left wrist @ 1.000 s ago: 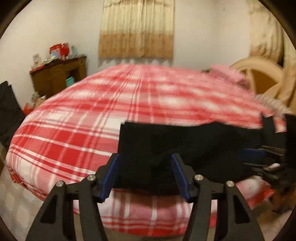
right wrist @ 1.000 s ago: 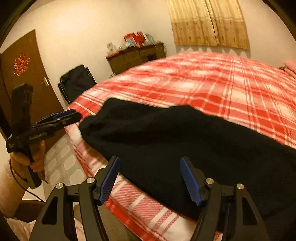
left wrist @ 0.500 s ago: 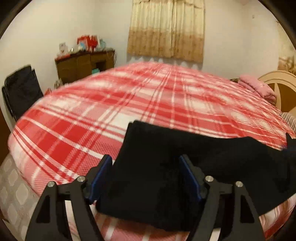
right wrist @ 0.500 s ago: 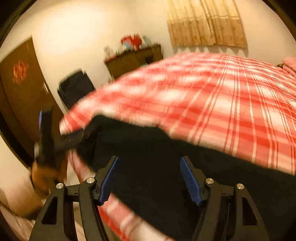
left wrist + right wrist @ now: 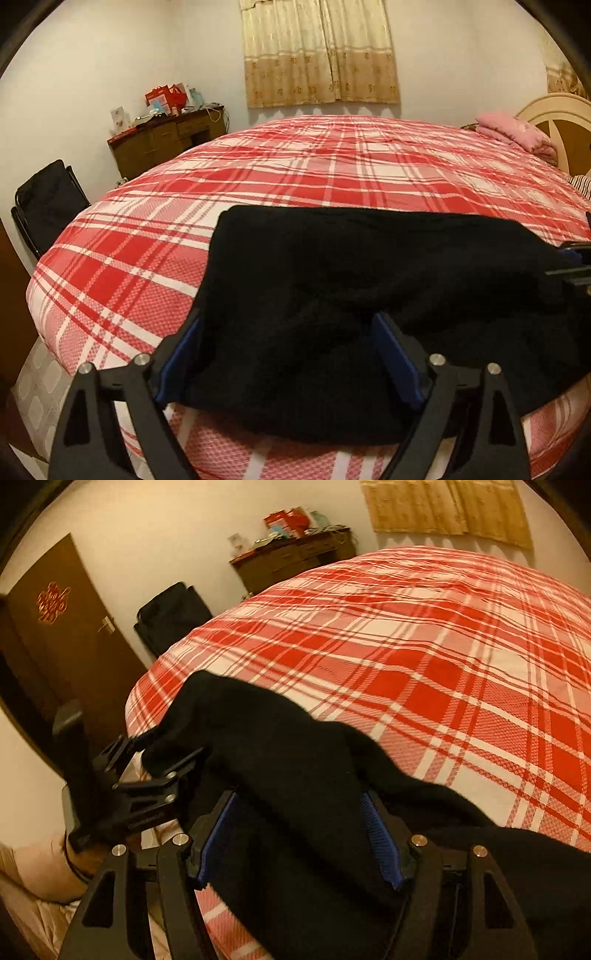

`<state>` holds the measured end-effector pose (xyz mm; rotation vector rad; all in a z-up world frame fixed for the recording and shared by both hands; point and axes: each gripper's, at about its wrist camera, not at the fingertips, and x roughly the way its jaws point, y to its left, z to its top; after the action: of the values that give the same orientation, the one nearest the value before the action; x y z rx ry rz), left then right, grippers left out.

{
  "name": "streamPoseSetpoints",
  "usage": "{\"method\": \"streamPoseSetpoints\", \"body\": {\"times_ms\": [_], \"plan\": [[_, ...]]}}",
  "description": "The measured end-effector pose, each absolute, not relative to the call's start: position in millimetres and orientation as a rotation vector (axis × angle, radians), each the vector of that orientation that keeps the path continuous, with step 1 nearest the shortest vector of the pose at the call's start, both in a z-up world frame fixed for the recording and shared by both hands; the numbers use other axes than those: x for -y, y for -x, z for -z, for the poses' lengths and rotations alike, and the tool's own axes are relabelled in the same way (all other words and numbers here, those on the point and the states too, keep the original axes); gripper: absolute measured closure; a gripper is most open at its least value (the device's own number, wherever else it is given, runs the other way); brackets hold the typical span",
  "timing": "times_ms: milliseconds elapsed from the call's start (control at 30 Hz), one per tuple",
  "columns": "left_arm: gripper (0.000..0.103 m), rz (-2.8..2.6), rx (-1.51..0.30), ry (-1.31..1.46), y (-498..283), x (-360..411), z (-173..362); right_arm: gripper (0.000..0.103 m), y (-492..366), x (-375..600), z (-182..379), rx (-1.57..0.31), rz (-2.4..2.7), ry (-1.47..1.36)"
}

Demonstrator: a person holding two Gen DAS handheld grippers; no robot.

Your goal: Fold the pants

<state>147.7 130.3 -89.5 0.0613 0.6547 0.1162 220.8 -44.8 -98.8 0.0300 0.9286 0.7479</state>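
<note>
Pants (image 5: pixel 369 295) black, lying across near edge of plaid bed (image 5: pixel 332 166); left gripper (image 5: pixel 288 354) at 6 o'clock, jaws opening, cloth between but pads seem clear; right gripper (image 5: pixel 299 834) straddling bunched fabric, jaws apart, whether pads press unclear; step looks like letting go after laying a fold; next move likely needs regrasping an end to fold across.

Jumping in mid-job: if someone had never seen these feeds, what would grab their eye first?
First the red-and-white plaid bedspread filling both views, then the black pants lying across its near edge. The left tongs are opening with that dark cloth between them, and the right tongs straddle more of it. Behind stand a cluttered wooden dresser and beige curtains.
</note>
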Motion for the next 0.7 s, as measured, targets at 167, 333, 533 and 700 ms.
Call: {"method": "streamPoseSetpoints", "body": {"times_ms": [167,333,533,700], "plan": [[0.011,-0.119,-0.641,-0.058,-143,-130,92,0.022,-247,47,111,-0.976,-0.835,-0.21],[0.01,-0.119,-0.646,-0.07,-144,-128,93,0.013,-277,40,109,-0.979,-0.86,-0.393],[0.008,-0.096,-0.657,-0.079,-147,-130,94,0.022,-321,108,121,-0.956,-0.813,-0.849],[0.007,-0.083,-0.654,-0.085,-146,-131,95,0.034,-320,173,115,-0.887,-0.621,-0.951]]}}
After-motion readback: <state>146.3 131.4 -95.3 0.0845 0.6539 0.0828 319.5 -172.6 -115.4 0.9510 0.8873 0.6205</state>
